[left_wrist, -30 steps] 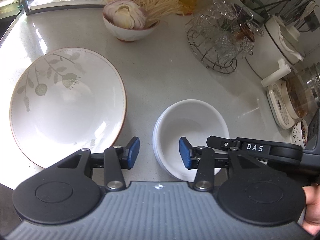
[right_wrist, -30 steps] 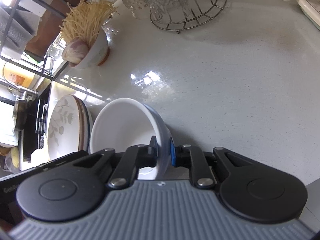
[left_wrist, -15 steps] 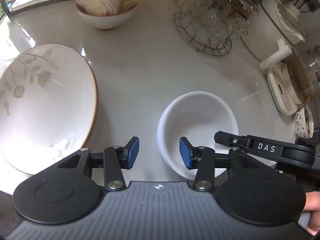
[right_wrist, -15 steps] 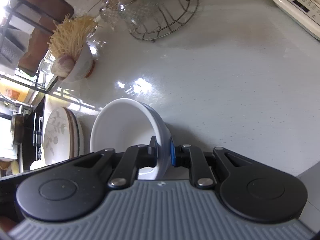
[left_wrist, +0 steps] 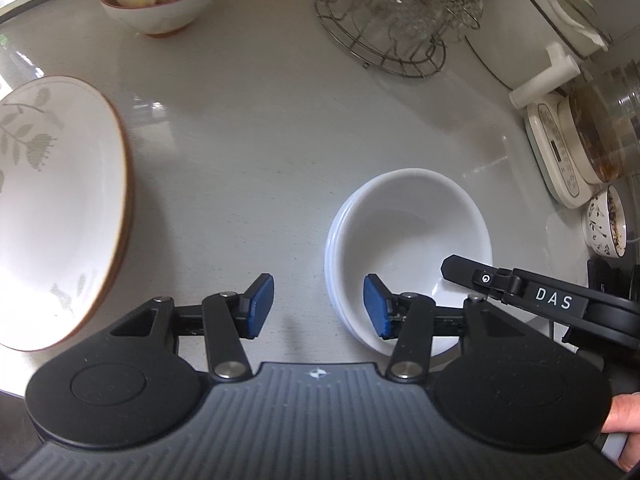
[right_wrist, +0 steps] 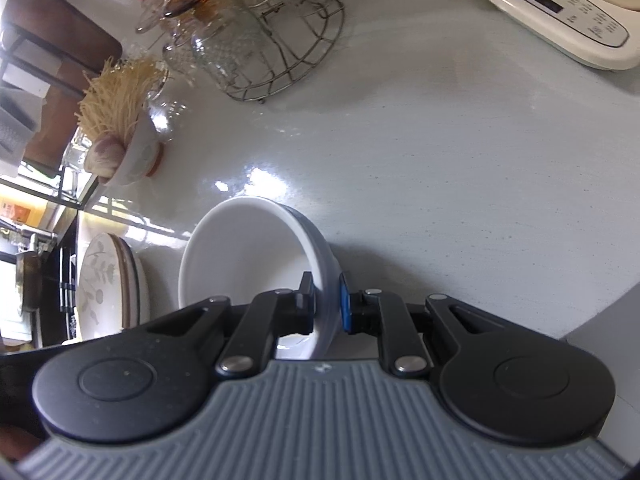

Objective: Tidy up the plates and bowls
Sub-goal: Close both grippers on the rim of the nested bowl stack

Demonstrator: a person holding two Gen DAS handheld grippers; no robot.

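Observation:
A stack of nested white bowls sits right of centre in the left wrist view. My left gripper straddles its near-left rim, one blue pad inside and one outside, neither touching; its jaws are opening. My right gripper, marked DAS, reaches in from the right. In the right wrist view the right gripper is shut on the wall of the white bowl. A leaf-patterned plate with a brown rim lies far left; the plate lies on other plates.
On the pale counter stand a bowl of noodles and garlic, a wire basket of glassware, a white appliance, a glass kettle on its base and a small patterned cup. A hand shows at bottom right.
The white bowl, gripped by the right gripper, has moved right, away from the plate. The left gripper followed it and its jaws have widened a little.

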